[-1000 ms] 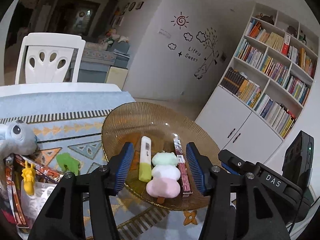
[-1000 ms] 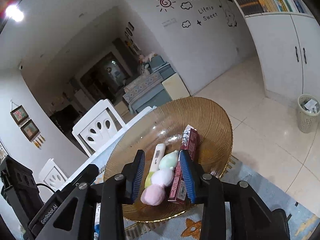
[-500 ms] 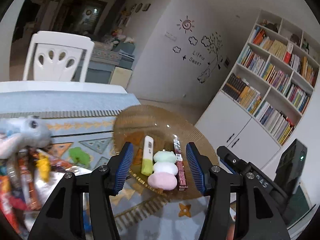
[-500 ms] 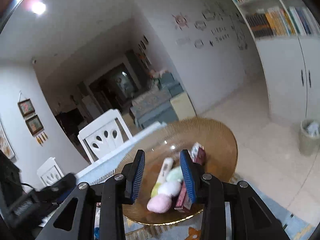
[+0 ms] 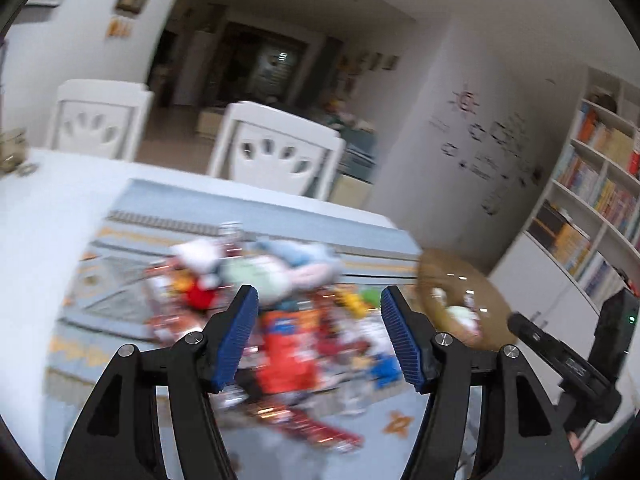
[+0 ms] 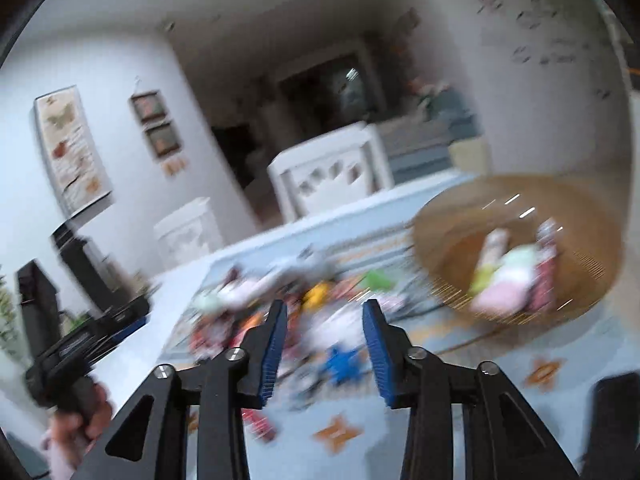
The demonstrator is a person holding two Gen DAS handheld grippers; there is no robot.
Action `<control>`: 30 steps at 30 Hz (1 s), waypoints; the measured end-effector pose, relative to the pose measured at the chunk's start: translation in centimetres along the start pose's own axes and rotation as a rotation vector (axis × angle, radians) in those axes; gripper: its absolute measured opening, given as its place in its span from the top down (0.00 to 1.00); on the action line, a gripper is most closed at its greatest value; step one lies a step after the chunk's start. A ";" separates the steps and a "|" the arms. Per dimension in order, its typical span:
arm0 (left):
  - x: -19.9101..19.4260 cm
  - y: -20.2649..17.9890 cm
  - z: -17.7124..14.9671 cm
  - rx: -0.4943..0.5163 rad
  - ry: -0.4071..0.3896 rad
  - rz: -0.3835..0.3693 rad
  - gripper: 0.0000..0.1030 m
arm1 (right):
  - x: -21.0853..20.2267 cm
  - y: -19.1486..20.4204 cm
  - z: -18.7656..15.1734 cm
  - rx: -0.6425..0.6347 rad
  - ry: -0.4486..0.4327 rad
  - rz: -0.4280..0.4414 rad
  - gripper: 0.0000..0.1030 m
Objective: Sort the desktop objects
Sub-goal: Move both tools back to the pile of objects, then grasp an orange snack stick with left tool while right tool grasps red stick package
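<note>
Each wrist view looks forward and slightly down along its own fingers (image 5: pixel 236 340) (image 6: pixel 274 350) from close above the counter (image 5: pixel 48 240). Both share the blurred toy pile (image 5: pixel 288 316) (image 6: pixel 304 312) beyond the fingertips and the amber plate (image 5: pixel 460 280) (image 6: pixel 520 208) right of them.

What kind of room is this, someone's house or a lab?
Most likely a home, a living or dining room. White dining chairs stand behind the table, a tall bookshelf full of books lines one wall, and framed pictures and playful wall stickers decorate the others.
</note>
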State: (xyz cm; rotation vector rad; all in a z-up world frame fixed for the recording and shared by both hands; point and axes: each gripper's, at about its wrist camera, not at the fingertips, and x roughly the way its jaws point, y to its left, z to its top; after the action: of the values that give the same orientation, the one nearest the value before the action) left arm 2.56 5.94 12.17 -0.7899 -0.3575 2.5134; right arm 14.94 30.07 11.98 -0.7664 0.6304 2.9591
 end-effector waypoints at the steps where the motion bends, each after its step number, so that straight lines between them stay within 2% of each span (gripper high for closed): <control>1: -0.3 1.4 -0.3 -0.014 0.001 0.016 0.40 | 0.9 0.8 -0.6 -0.007 0.030 0.022 0.57; 5: 0.2 4.8 -1.1 -0.063 0.020 0.062 0.40 | 5.2 4.4 -3.3 -0.096 0.182 0.073 0.55; 7: 1.2 6.2 -1.6 -0.101 0.047 0.065 0.40 | 7.7 5.9 -4.8 -0.145 0.286 0.117 0.55; 11: 3.0 7.9 -2.3 -0.164 0.132 0.067 0.40 | 11.0 6.6 -6.5 -0.225 0.394 0.079 0.55; 15: 3.3 8.7 -2.9 -0.203 0.161 0.096 0.40 | 13.3 7.1 -7.7 -0.281 0.471 0.067 0.55; 19: 3.9 9.2 -3.6 -0.234 0.182 0.120 0.40 | 14.8 8.2 -8.9 -0.373 0.496 0.023 0.55; 25: 4.6 10.3 -3.9 -0.279 0.198 0.143 0.40 | 15.6 10.3 -10.3 -0.522 0.447 -0.050 0.55; 26: 4.7 10.4 -3.9 -0.281 0.198 0.147 0.40 | 15.7 10.5 -10.4 -0.536 0.440 -0.056 0.57; 27: 4.8 10.5 -4.0 -0.282 0.199 0.154 0.40 | 15.7 10.7 -10.6 -0.549 0.435 -0.054 0.64; 30: 5.1 10.5 -4.0 -0.279 0.201 0.167 0.40 | 15.3 10.9 -11.0 -0.572 0.434 -0.036 0.71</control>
State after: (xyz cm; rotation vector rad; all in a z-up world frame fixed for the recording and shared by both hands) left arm -2.51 0.02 2.63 -1.2164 -0.6025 2.5369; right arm 5.25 14.52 0.11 -1.4547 -0.2612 2.9646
